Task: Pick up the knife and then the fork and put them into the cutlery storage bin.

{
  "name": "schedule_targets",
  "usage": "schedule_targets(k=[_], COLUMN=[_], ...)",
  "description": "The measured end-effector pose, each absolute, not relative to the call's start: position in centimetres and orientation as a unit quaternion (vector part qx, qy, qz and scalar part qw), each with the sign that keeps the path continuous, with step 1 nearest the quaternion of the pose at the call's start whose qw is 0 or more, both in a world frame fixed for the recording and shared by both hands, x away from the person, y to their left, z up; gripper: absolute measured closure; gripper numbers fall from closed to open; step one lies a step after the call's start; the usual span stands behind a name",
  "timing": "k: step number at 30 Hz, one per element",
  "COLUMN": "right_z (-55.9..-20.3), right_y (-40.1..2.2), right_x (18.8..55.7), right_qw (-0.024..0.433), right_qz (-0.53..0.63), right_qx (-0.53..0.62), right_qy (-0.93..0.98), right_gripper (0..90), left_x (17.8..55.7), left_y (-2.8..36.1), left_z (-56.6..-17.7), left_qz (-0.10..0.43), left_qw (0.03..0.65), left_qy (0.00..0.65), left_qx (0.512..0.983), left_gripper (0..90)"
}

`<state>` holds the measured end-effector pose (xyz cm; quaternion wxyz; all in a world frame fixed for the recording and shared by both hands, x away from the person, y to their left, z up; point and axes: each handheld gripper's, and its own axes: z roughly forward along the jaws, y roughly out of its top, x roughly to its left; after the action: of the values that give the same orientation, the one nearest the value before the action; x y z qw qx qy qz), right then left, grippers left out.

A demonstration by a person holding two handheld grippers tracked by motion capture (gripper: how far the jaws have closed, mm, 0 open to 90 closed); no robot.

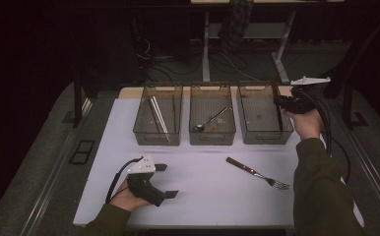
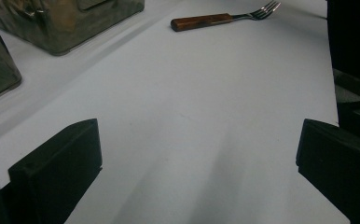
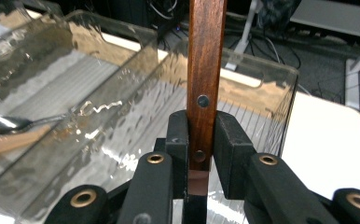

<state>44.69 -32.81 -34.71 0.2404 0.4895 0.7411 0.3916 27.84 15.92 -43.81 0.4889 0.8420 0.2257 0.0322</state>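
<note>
High view | white tabletop (image 1: pixel 203 182) | grey floor (image 1: pixel 40 162) | dark room

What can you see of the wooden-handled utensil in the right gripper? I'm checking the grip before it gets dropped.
The utensil has a dark brown wooden handle with two metal rivets. It stands nearly upright, clamped at the handle between the right gripper's black jaws. In the high view its lower end reaches down into the rightmost clear bin. Whether it has a blade or tines cannot be told, nor whether it touches the bin.
</note>
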Motion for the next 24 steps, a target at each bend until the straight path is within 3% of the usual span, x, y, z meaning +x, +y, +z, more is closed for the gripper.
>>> schedule_targets(k=[18, 19, 21, 24], right_z=[-37.8, -37.8, -37.7, -37.5], right_y=[-33.1, -33.0, -32.8, -32.9], right_x=[45.3, 45.4, 45.4, 45.2], right_qw=[0.221, 0.219, 0.239, 0.229], right_qz=[0.347, 0.347, 0.335, 0.355], right_qx=[0.496, 0.494, 0.498, 0.507], right_qy=[0.765, 0.767, 0.764, 0.751], right_gripper=[75.9, 75.0, 62.1, 55.7], left_x=[27.8, 27.8, 27.8, 27.8], left_y=[15.9, 15.9, 15.9, 15.9], left_z=[-43.9, -43.9, -43.9, -43.9], left_qz=[0.031, 0.031, 0.031, 0.031], left_qw=[0.488, 0.488, 0.489, 0.489], left_qy=[0.226, 0.226, 0.225, 0.225], left_qx=[0.842, 0.842, 0.842, 0.842], left_gripper=[0.0, 0.0, 0.0, 0.0])
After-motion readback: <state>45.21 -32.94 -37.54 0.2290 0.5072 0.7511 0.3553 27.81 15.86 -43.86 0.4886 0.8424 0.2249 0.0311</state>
